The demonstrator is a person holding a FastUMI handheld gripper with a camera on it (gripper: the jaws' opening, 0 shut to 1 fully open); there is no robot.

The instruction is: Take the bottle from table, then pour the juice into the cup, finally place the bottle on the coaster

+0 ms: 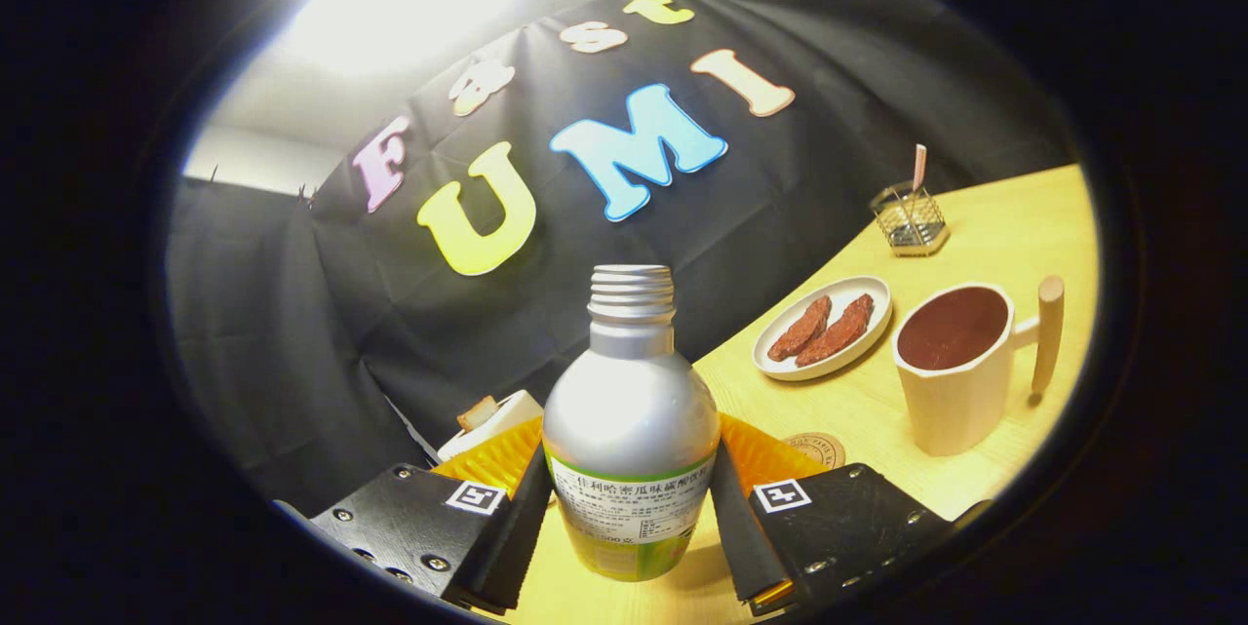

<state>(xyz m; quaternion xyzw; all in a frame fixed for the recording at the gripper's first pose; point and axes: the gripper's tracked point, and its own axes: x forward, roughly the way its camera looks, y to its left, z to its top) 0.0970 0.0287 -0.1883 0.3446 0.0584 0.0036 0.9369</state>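
A: Between the fingers of the gripper (631,508): the bottle (631,430), uncapped, upright in relation to the fingers, both of which press its sides at label height. The whole scene tilts, so the bottle appears lifted and leaning.

B: And the targets?

A: To the right and farther off, the cup (955,367), already dark inside, its handle turned right. The coaster (817,449) lies near, just beyond the right finger, partly hidden by it. A plate (825,328) with two brown pieces sits left of the cup; a wire holder (912,225) stands far right on the table (1014,215).

B: Likely failures?

A: Three, as a judgement. The open mouth may spill juice early if the tilt grows before it reaches the cup. The smooth metal body may slip or rotate in a grip set low on it. The cup looks nearly full; further pouring risks overflow, and a close approach could knock the plate.
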